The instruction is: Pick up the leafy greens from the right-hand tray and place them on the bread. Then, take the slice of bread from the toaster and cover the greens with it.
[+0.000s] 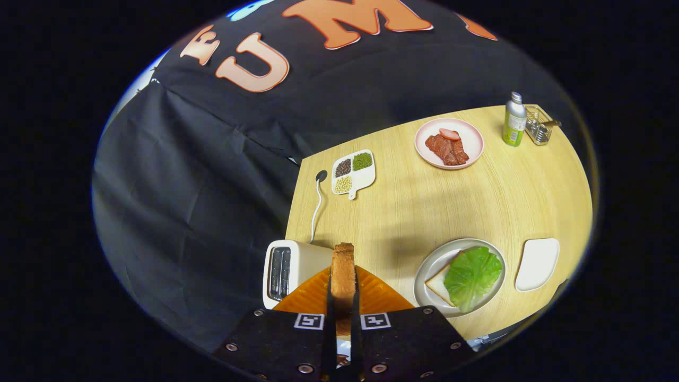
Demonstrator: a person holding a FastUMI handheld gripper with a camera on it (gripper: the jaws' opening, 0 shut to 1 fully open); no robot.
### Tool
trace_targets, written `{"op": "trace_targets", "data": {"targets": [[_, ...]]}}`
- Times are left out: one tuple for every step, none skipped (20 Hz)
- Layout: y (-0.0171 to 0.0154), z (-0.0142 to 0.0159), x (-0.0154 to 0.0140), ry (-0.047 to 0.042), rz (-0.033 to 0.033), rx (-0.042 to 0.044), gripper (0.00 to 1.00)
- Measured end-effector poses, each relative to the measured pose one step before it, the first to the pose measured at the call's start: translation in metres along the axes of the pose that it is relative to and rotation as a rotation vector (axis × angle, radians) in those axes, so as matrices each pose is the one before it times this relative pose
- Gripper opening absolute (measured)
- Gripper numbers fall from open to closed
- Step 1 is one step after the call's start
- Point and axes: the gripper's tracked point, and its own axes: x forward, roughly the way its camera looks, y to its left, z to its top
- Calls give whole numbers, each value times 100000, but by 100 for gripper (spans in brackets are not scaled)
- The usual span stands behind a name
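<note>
In the gripper view, the gripper (pixel 342 313) sits at the bottom middle of the frame, and its two fingers (pixel 330 310) are nearly closed, squeezing a slice of bread (pixel 343 273) that stands up on its edge between them. The toaster (pixel 289 268) lies just to the left of the fingers, low in the frame, with its white cord running up the tabletop (pixel 424 207). The slots look empty, so the slice seems to be out of the toaster now. At the lower right of the frame is a grey plate (pixel 431 265) with the other bread (pixel 436 284) lying flat on it, and the leafy greens (pixel 472 276) lie on top of that bread. Just to the right of the plate is a white tray (pixel 537 263). So the greens step looks done, and the step in hand is bringing the toast over to cover them. The next move likely calls for carrying the slice to the right, tipping it flat, and laying it down softly on the greens. The gripper looks down on the tabletop from high up, and points forward and down.
</note>
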Motion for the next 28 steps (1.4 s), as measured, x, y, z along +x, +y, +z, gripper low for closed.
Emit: {"op": "trace_targets", "data": {"targets": [[-986,-94,-305,-584,2620,1345,11],[-1305,-76,-286,-697,1625,1019,11],[-1163,-29,-270,-446,1877,606,11],[-1122,-201,-326,-548,1494,1053,11],[-883,-70,-168,-404,2603,1067,11],[-918,-109,-291,-488,2311,1548,11],[-721,-42,-216,-379,2835,1209,11],[-796,-89,-333,-471,2203,1202,11],[-885,-124,-183,-207,2109,1064,11],[-872,-93,-232,-420,1786,1394,11],[-864,-152,37,-76,1758,1383,11],[-1021,-112,-138,-59,1173,1768,11],[-750,-160,111,367,1527,1857,11],[-609,-241,-57,214,1641,1287,11],[-797,-80,-143,467,1126,199,11],[-481,-532,160,700,500,168,11],[-740,-281,266,919,-121,464,11],[-256,-233,111,138,1146,453,10],[-288,-225,99,649,358,-92,11],[-53,-286,3,280,901,-787,11],[-310,-93,262,304,-365,-1157,10],[73,-170,294,402,807,-1222,11],[-292,-121,448,305,-980,-1746,11],[-701,-209,353,560,-1648,-1723,10],[-776,-172,542,772,-2453,-1596,11],[-412,-374,476,1273,-1092,-1355,10],[-399,-345,561,1515,-1246,-914,10],[-385,-444,368,1321,-1143,-1316,10]]}}
